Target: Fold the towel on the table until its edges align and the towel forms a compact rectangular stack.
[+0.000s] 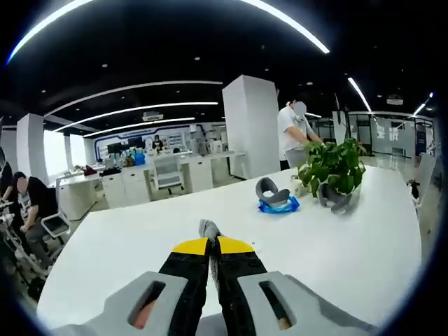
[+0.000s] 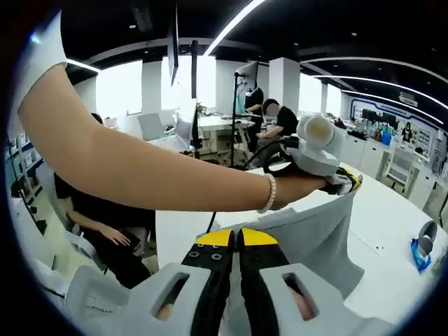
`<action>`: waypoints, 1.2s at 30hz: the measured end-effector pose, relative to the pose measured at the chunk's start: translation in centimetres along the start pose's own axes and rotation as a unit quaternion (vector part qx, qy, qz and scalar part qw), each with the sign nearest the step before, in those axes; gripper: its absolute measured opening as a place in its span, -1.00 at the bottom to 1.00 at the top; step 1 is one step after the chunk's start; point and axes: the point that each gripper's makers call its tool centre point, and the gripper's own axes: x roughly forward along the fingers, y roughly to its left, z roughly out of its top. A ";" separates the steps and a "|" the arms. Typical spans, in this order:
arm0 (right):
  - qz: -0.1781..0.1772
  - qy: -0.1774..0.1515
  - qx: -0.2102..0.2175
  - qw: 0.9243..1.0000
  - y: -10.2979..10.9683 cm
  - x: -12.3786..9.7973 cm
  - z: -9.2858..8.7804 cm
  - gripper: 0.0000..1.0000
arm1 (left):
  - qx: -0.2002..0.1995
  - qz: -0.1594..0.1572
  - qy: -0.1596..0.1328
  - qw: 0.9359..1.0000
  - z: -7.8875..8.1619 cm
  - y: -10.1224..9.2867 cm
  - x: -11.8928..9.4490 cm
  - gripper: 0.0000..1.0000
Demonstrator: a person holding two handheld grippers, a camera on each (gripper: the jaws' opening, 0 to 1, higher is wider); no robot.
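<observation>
I have the grey towel (image 2: pixel 318 234) lifted off the white table (image 1: pixel 350 245), hanging slack between both tools: the left gripper (image 1: pixel 210 234) is clamped on a small tuft of cloth, and the right gripper (image 2: pixel 236 238) is pinched shut on the towel's edge. I judge the cloth light, soft and limp, so it will sag and is best held at the corners of one edge. The right gripper view shows the sheet draping from the left gripper under my forearm (image 2: pixel 140 168), while the left gripper view shows a potted plant (image 1: pixel 334 166) and a blue-and-grey object (image 1: pixel 278 197) on the table.
</observation>
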 end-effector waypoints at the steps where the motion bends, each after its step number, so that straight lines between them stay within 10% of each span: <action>1: 0.001 0.001 -0.001 1.000 0.1 0.3 -0.1 -0.99 | 0.000 0.001 0.001 1.000 -0.3 0.4 -0.1 -0.93; 25: 0.045 0.042 -0.014 0.998 0.8 9.5 -6.8 -0.97 | -0.027 -0.012 0.054 0.998 -11.8 6.1 1.2 -0.93; 36: 0.072 0.038 -0.018 0.997 2.2 11.6 -7.6 -0.83 | -0.084 0.002 0.063 0.994 -13.8 7.8 0.3 -0.85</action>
